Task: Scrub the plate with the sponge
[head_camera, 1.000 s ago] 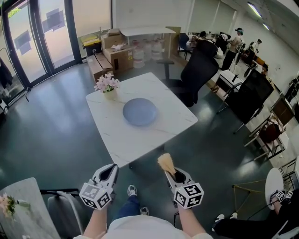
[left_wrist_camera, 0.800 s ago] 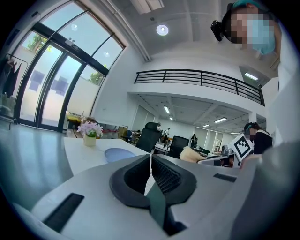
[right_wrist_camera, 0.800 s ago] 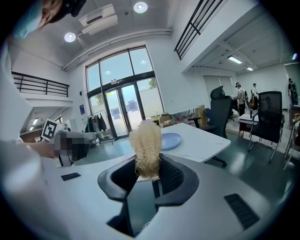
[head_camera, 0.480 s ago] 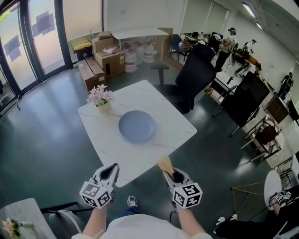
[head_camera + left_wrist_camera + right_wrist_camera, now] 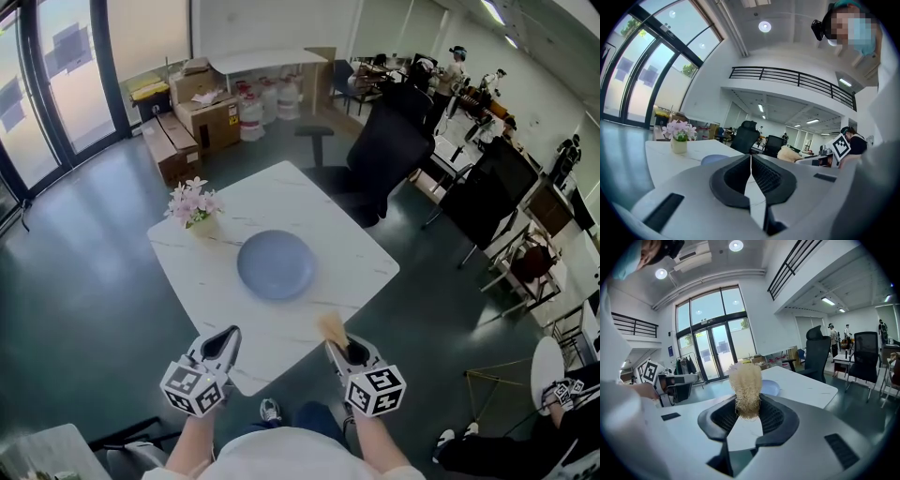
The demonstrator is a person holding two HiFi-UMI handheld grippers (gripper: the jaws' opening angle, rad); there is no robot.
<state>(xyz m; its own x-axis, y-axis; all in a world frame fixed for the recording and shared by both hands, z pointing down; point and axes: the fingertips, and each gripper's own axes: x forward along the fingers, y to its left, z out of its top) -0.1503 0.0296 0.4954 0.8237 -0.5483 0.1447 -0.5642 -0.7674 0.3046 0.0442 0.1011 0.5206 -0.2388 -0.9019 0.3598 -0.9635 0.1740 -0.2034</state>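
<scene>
I see a blue-grey plate (image 5: 276,264) on a white table (image 5: 323,211) with faint grey veining. The sponge (image 5: 332,327) is straw-yellow. The flowers (image 5: 192,201) near the table's left corner are pink, in a cream pot (image 5: 200,225).

Sponge (image 5: 746,380) base buried in right claw (image 5: 747,414)

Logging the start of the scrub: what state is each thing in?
plate, flat on the table, untouched
sponge, upright in the right gripper
right gripper, shut on sponge
left gripper, shut, empty
flower pot, upright, beside plate
</scene>
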